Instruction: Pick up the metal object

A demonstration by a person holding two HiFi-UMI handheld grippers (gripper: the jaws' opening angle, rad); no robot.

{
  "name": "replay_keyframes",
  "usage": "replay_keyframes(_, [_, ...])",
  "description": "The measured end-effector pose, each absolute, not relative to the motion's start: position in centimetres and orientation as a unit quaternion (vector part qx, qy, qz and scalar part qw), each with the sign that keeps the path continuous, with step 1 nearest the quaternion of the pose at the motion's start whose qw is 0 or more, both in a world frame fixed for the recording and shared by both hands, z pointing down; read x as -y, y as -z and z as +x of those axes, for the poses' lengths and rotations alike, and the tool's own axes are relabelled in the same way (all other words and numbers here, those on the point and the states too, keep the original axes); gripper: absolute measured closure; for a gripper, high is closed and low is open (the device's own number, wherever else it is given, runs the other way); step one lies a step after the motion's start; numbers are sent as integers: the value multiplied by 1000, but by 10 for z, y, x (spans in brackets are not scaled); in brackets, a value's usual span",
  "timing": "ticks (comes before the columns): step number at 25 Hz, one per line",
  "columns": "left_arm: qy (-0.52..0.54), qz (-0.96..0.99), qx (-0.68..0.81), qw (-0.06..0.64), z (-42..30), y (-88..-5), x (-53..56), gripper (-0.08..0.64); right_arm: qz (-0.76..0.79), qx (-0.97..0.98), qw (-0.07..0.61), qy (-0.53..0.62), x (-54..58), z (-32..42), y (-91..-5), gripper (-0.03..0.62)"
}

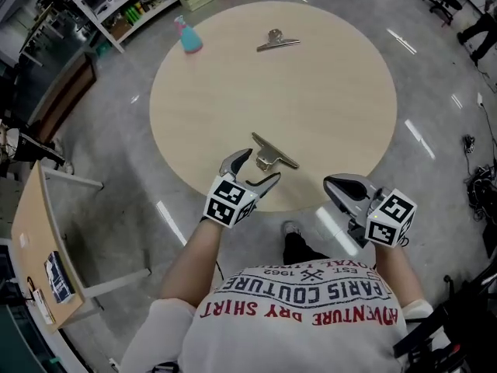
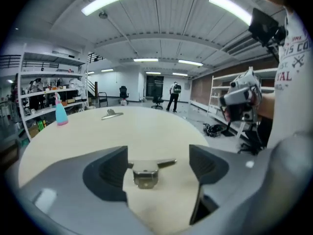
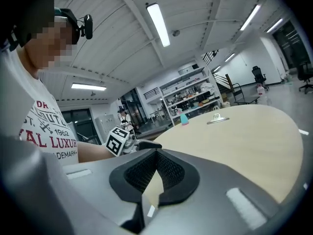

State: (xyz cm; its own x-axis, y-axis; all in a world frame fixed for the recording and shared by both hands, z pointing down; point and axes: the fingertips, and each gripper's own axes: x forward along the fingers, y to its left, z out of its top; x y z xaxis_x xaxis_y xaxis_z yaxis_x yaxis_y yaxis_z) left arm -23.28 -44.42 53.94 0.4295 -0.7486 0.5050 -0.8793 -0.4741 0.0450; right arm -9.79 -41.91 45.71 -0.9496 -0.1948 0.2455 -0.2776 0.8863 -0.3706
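Note:
A metal binder clip (image 1: 273,154) lies on the round pale table (image 1: 326,107) near its front edge. My left gripper (image 1: 258,168) is right at it, jaws wide open. In the left gripper view the clip (image 2: 145,173) sits on the tabletop between the two pads (image 2: 105,173), and neither pad touches it. My right gripper (image 1: 335,185) hovers off the table's front edge to the right, shut with nothing in it. In its own view the right gripper (image 3: 157,155) shows its pads meeting. A second metal clip (image 1: 277,41) rests at the table's far side.
A teal spray bottle with a pink top (image 1: 187,36) stands at the table's far left edge. Shelving (image 1: 124,6) and boxes line the back. A wooden desk (image 1: 31,231) stands on the left. The grey floor surrounds the table.

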Motion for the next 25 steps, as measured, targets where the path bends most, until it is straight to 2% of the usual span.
replay_keyframes(7, [-286,809,470,207,-238,-623,480,178,141,957,123,-222,453,-88,-485,591])
replay_keyframes(11, [-318,794,470,219,-240,-641,487,231,149,954,124,-230,462,-82,-492,591])
replay_keyframes(12, [-324,792,468,218,-240,-642,487,273,148,953,124,-232,461,-81,-494,591])
replay_keyframes(15, [-325,789,474,219,-242,-642,486,278,149,952,124,-235,457,-81,-496,591])
replay_keyframes(20, [-259,803,490,220,-237,-600,472,278,152,956,113,-226,446,-80,-483,591])
replay_keyframes(25, [-194,827,499,170,-225,-501,420,278,141,966,93,-197,411,-83,-448,591])
